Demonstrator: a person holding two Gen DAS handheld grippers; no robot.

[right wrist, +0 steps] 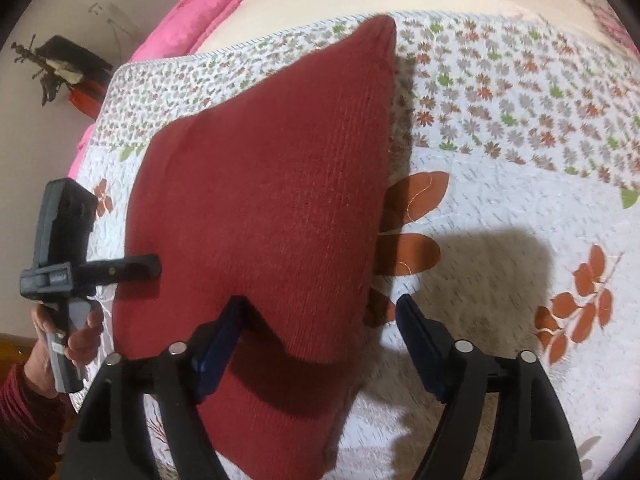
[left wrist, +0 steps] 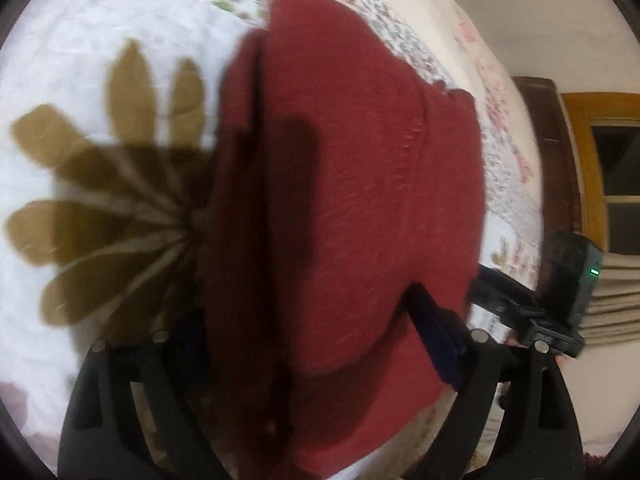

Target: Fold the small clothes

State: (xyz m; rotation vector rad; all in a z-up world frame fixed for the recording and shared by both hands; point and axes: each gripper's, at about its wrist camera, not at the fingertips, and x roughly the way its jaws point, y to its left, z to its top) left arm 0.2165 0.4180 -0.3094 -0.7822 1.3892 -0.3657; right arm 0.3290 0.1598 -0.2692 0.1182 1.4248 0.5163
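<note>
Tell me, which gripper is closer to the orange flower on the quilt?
Right. The right gripper sits open just beside the orange flower, at the sweater's near edge. The left gripper touches the sweater's opposite side, across from the flower.

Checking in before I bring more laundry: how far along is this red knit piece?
Done: the red knit garment already lies doubled, layered edges showing. In hand: both grippers, left and right, reach its edge, jaws open. Left: the final fold and setting it aside on the floral quilt.
</note>
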